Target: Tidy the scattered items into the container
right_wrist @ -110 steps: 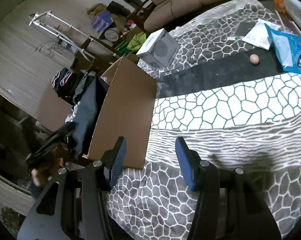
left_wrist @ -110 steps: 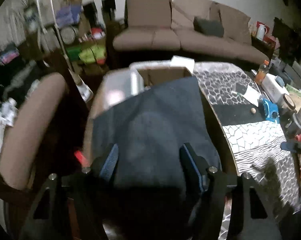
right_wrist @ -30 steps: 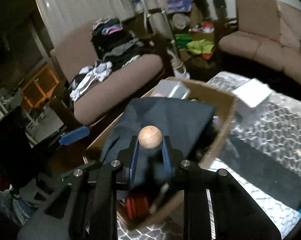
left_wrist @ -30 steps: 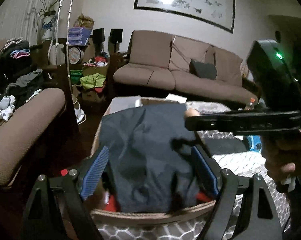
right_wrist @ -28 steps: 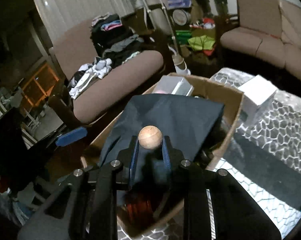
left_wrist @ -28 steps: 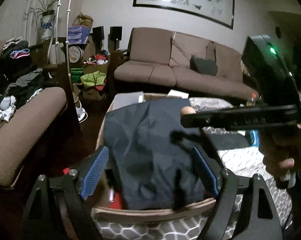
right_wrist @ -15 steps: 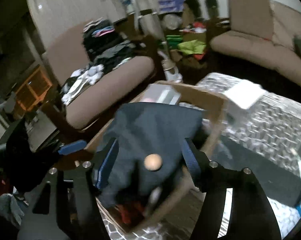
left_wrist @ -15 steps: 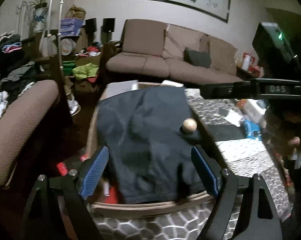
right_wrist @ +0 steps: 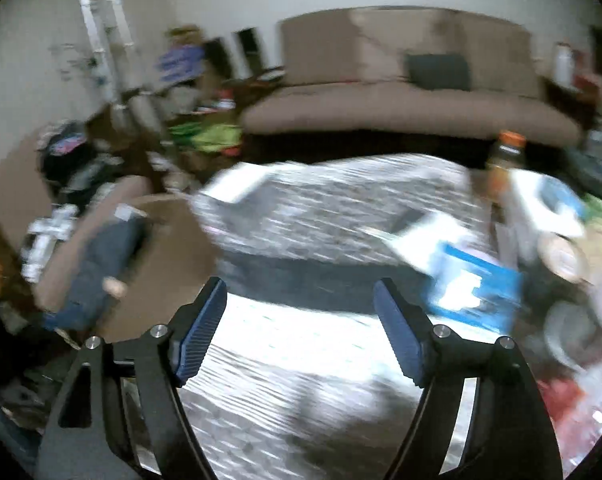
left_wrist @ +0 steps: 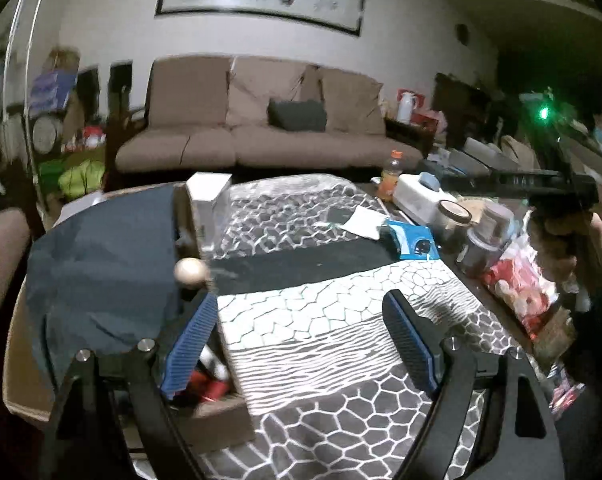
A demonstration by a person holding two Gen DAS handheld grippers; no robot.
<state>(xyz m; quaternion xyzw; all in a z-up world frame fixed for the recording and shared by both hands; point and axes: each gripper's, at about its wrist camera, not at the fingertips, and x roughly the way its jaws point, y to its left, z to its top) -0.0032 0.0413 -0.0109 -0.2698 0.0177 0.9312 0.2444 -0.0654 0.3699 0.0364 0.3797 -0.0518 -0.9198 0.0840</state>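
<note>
Wooden and pale, the ball (left_wrist: 191, 273) lies on the dark blue cloth (left_wrist: 101, 276) that fills the cardboard box (left_wrist: 25, 392) at the bench's (left_wrist: 341, 320) left edge. Through the left wrist camera we see our left hand-held gripper (left_wrist: 297, 344) spread apart and empty over the patterned cover. Through the right wrist camera, badly blurred, we see our right hand-held gripper (right_wrist: 299, 332) also apart, holding nothing, with the ball (right_wrist: 115, 286) on the cloth (right_wrist: 97, 276) in the box (right_wrist: 169, 248) to its left.
</note>
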